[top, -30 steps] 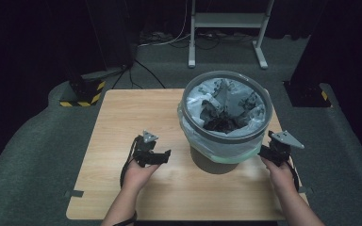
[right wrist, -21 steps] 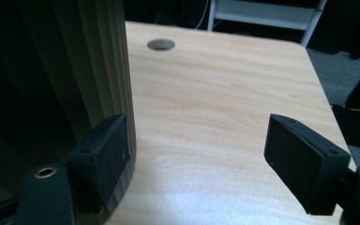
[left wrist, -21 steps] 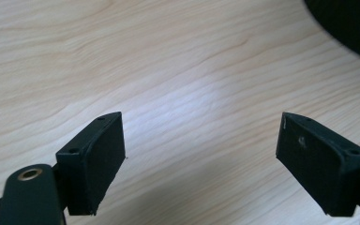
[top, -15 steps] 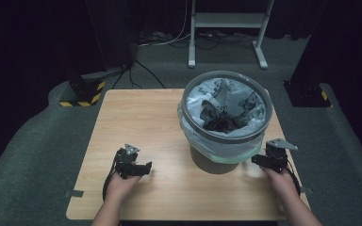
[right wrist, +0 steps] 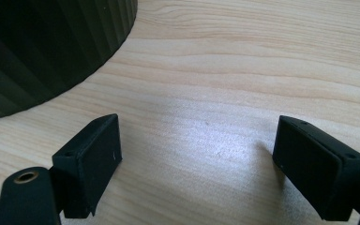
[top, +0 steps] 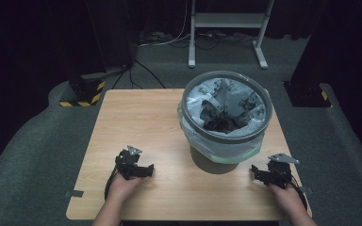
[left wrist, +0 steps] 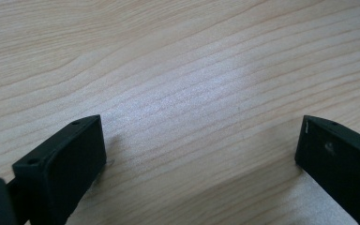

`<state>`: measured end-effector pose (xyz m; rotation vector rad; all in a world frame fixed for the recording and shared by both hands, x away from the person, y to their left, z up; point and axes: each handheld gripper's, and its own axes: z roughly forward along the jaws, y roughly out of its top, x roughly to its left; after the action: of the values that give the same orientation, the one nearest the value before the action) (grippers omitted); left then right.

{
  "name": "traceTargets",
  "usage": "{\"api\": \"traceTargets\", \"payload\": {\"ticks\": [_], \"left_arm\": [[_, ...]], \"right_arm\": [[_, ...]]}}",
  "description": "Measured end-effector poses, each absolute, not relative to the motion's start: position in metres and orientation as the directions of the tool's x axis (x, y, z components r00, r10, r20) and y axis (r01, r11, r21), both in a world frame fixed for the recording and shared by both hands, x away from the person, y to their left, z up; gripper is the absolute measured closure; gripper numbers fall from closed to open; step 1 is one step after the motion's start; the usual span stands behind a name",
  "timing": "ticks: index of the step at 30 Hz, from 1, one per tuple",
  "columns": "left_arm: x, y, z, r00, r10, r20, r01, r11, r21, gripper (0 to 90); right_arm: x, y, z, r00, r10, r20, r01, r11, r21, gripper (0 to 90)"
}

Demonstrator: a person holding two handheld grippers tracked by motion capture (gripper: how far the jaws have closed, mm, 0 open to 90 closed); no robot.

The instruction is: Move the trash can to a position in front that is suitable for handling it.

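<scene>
A grey bin (top: pixel 226 137) lined with a pale plastic bag stands at the back right of the wooden table (top: pixel 136 117), with dark crumpled material inside. My left gripper (top: pixel 147 170) lies low over the front left of the table, pointing right toward the bin. Its jaws have just been opening and stand wide apart over bare wood (left wrist: pixel 199 136). My right gripper (top: pixel 256 172) sits at the front right, pointing left, close to the bin's ribbed dark base (right wrist: pixel 42 47). Its jaws have just been opening too, with nothing between them (right wrist: pixel 197 126).
A strip of grey tape (top: pixel 75 193) marks the table's front left corner. Behind the table stand a white metal frame (top: pixel 226 21) and a black-and-yellow striped base (top: pixel 82 96) on grey carpet. Cables run across the floor at the back.
Both hands have sunk toward the tabletop and drawn back toward the near edge, away from the bin's sides. The left one moved farther left.
</scene>
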<state>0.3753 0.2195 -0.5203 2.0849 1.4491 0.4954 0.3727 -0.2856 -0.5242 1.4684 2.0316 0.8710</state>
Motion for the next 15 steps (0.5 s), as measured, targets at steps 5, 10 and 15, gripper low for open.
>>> {"api": "traceTargets", "payload": {"ticks": [5,10,15], "left_arm": [[0.3743,0.2199,-0.5194,0.346,0.938,-0.009,0.744,-0.269,0.612,0.4],[0.3729,0.2199,-0.5184,0.336,0.942,-0.009,0.754,-0.263,0.602,0.6],[0.3781,0.2191,-0.511,0.264,0.964,-0.009,0.801,-0.214,0.559,9.4]], "right_arm": [[0.3724,-0.285,-0.5244,-0.306,0.952,-0.012,0.648,0.217,0.73,13.6],[0.3758,-0.2832,-0.5246,-0.31,0.95,-0.019,0.647,0.226,0.729,11.6],[0.3762,-0.2824,-0.5245,-0.309,0.951,-0.016,0.65,0.224,0.726,11.4]]}}
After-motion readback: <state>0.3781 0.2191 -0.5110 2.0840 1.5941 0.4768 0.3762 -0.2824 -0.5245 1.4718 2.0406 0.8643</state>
